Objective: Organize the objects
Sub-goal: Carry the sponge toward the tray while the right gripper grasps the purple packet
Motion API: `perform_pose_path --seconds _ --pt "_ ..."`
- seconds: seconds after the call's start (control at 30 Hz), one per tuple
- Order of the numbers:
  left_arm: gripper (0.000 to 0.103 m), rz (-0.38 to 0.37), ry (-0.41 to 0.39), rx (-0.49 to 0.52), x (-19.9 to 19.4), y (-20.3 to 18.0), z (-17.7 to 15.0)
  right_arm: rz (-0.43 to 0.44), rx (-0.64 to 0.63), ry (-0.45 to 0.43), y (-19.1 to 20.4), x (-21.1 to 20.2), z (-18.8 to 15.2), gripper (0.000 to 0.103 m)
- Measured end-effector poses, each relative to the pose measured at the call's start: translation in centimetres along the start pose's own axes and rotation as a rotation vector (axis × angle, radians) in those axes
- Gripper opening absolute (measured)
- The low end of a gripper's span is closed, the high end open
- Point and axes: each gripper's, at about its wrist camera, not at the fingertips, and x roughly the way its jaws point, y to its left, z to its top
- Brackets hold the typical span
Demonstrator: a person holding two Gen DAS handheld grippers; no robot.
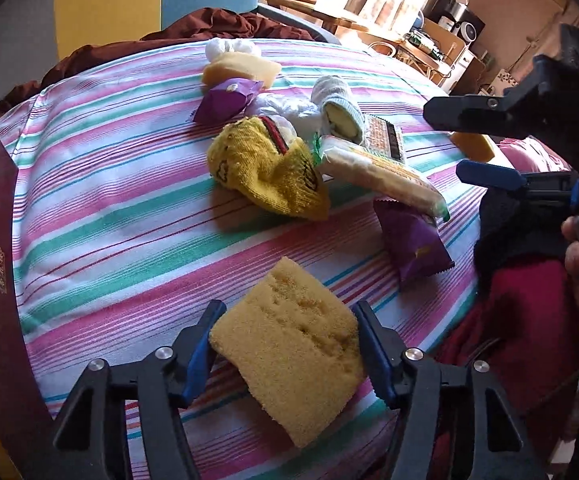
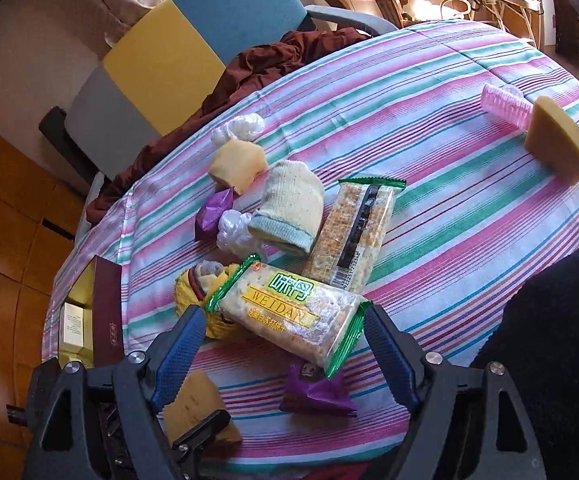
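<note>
Setting: a round tabletop [image 1: 109, 216] covered by a striped pink, green and white cloth, in a sunlit room; a chair in blue, yellow and grey panels is seen in the upper left of both views.

Item in hand: a yellow sponge [image 1: 289, 344], lower centre of the left wrist view. It is framed by the left tongs [image 1: 287, 354]; both pads appear to touch its sides, so it is judged to be pinched, though how firmly cannot be told.

Right tongs [image 2: 281, 344]: spread, with nothing gripped. A green-edged cracker packet [image 2: 289, 312] lies between and just beyond the tips, apart from both pads.

Unsorted: a yellow sock [image 1: 265, 168], a pale rolled sock [image 2: 289, 208], a second cracker packet [image 2: 353, 236], two purple wrappers [image 1: 413, 240] [image 1: 225, 98] and crumpled clear plastic [image 2: 235, 232] are heaped mid-frame. A pink roller [image 2: 503, 106] and a wedge-shaped sponge [image 2: 557, 144] lie well apart, upper right.

Container: a maroon box [image 2: 105, 316], left edge, is seen to hold small cartons.

Progress: judged early; most items remain ungrouped.
</note>
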Motion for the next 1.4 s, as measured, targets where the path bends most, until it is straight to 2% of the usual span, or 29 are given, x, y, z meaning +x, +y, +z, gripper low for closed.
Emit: perform_pose_path --seconds 0.1,0.2,0.3,0.4,0.47,0.7,0.73,0.83,0.93,1.13,1.23,1.4 --pt "0.062 -0.002 -0.02 0.007 -0.7 1.2 -0.7 -0.081 -0.048 0.075 0.8 1.0 -0.2 0.082" --pt "0.062 -0.001 -0.03 0.002 -1.0 2.0 -0.9 -0.194 -0.101 0.148 1.6 2.0 -0.7 0.077" --pt "0.063 -0.005 -0.035 0.011 -1.0 2.3 -1.1 -0.259 -0.13 0.219 2.0 3.0 -1.1 0.069" --pt "0.064 -0.015 -0.042 0.004 -0.9 2.5 -1.3 -0.283 -0.163 0.275 2.2 4.0 -1.3 0.058" --pt "0.064 -0.03 -0.052 -0.002 -1.1 2.6 -1.5 -0.289 -0.176 0.316 2.1 4.8 -1.3 0.044" --pt "0.064 -0.04 -0.075 -0.016 -1.2 2.6 -1.8 -0.322 -0.259 0.399 2.8 6.8 -1.7 0.035" --pt "0.064 -0.036 -0.081 -0.01 -1.3 2.5 -1.8 -0.312 -0.278 0.401 3.0 6.8 -1.9 0.034" --pt "0.062 -0.026 -0.092 0.009 -1.2 2.3 -2.0 -0.207 -0.295 0.405 2.9 6.3 -2.4 0.033" --pt "0.06 -0.022 -0.091 0.012 -1.4 2.4 -2.1 -0.154 -0.315 0.403 3.3 6.0 -2.8 0.033" --pt "0.058 -0.014 -0.091 0.013 -2.3 3.2 -2.9 -0.114 -0.348 0.383 6.7 6.6 -3.5 0.033" --pt "0.058 -0.001 -0.099 0.019 -2.9 3.4 -3.4 -0.112 -0.383 0.388 8.8 8.1 -3.9 0.033" --pt "0.057 0.011 -0.138 0.022 -4.8 3.9 -4.2 -0.133 -0.428 0.363 9.9 8.9 -4.0 0.033"
